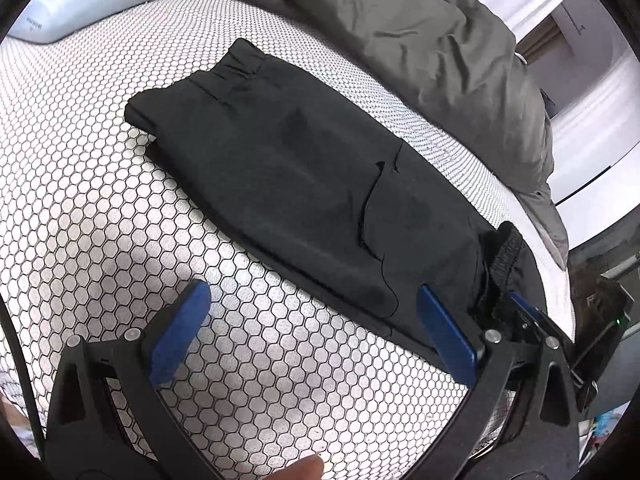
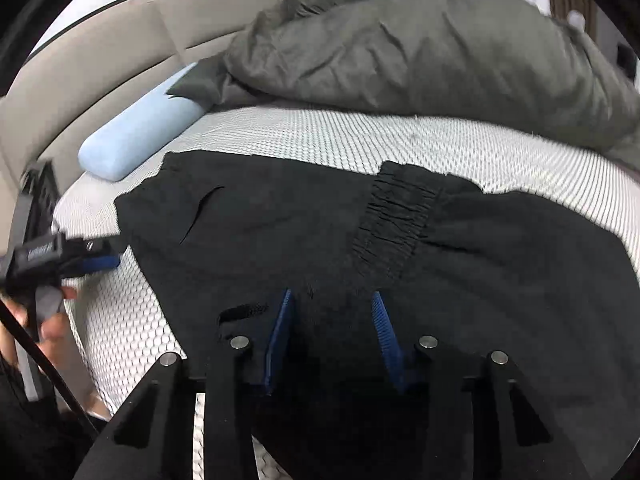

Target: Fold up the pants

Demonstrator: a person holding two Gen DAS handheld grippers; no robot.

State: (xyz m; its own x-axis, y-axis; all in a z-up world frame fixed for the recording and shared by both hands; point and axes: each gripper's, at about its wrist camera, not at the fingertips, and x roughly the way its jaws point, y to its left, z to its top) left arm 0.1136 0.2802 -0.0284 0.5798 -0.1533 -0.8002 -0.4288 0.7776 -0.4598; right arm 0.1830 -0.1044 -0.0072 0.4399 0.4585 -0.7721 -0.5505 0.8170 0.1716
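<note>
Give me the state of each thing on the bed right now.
pants: folded over, lying flat on the mattress, cuff laid across the top.
duvet: bunched up behind the pants.
pillow: lying flat by the headboard.
left gripper: jaws wide open, empty.
right gripper: jaws part open over the pants; grip unclear.

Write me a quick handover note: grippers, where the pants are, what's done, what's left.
Left gripper: open and empty, over the honeycomb mattress beside the pants' near edge.
Right gripper: jaws partly open over the black fabric; whether it pinches cloth cannot be told.
Black pants: flat on the mattress, already folded over, the elastic waistband lying on top.
Grey duvet and blue pillow are behind, clear of the pants.
Left to do: probably one more fold, then smooth.
</note>
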